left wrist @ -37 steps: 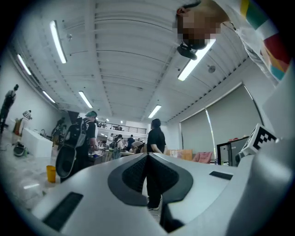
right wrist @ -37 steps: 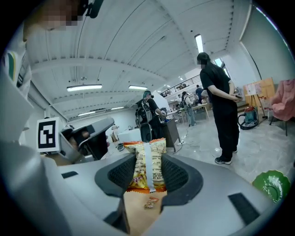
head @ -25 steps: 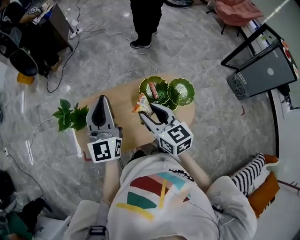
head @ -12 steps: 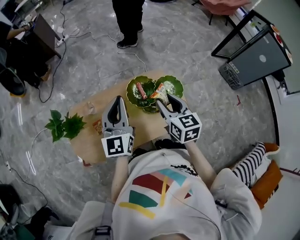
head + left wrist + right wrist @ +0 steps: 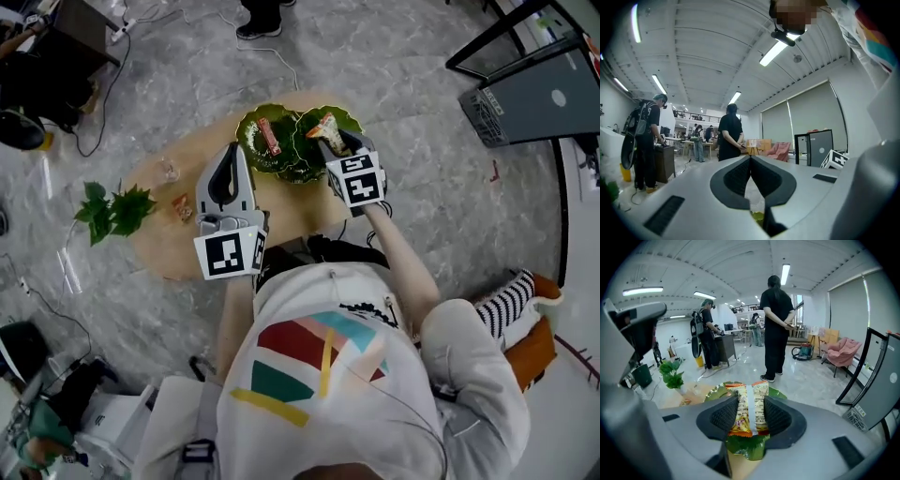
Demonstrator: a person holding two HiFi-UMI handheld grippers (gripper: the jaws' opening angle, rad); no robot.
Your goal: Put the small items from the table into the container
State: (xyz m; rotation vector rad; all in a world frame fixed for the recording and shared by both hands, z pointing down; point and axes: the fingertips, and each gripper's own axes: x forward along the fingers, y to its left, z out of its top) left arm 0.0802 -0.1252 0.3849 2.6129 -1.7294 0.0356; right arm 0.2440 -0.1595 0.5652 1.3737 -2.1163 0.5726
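1. The right gripper (image 5: 750,412) grips a yellow snack packet (image 5: 749,397) with its jaws about half open, just above the right green dish (image 5: 351,120).
2. The left gripper (image 5: 750,159) has its jaws together and empty, over the table (image 5: 281,214), left of that dish.
3. A red packet (image 5: 270,138) lies in the twin dish (image 5: 249,129) touching that dish.
4. Another small packet (image 5: 181,208) lies on the table, well left of that dish.

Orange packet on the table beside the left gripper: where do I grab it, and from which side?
Probably from above with the left gripper, the nearer one, pinching across the middle of the orange packet. It lies flat on the table, so a level approach finds little edge to catch. Those jaws are together now; open them first.
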